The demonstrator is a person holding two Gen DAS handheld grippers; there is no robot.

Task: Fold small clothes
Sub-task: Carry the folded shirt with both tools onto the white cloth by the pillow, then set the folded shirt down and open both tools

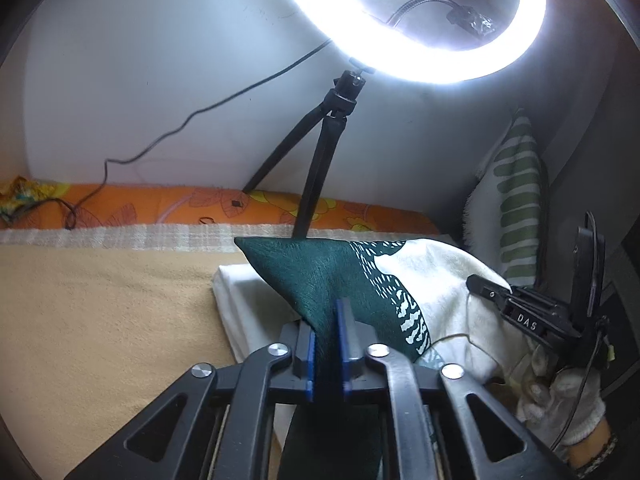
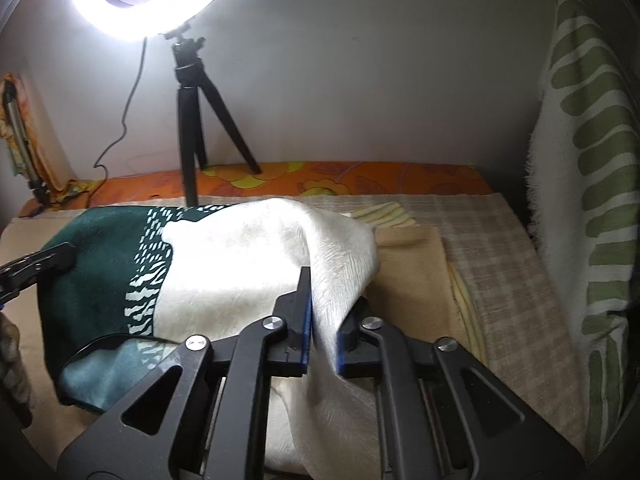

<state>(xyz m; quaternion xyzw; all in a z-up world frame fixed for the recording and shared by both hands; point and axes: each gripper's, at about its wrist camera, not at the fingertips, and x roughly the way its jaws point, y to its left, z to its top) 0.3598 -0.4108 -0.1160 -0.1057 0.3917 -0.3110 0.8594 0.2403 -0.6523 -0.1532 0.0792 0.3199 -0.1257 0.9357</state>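
The green-and-cream cloth (image 1: 360, 276) stretched sideways between the narrowly parted left gripper (image 1: 327, 320), on its green end, and right gripper (image 2: 323, 320), on cream.

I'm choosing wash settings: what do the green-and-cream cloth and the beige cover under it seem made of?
Green-and-cream cloth: likely a soft woven fabric with a slight sheen; fine ribbed texture shows, and it drapes limply. Beige cover: looks like matte, fuzzy fleece or flannel.

A lit ring light (image 1: 436, 20) on a black tripod (image 2: 200, 120) stands before a pale wall (image 1: 160, 80), on an orange floral sheet (image 2: 360, 178); a green-striped white pillow (image 2: 588, 200) leans at right.
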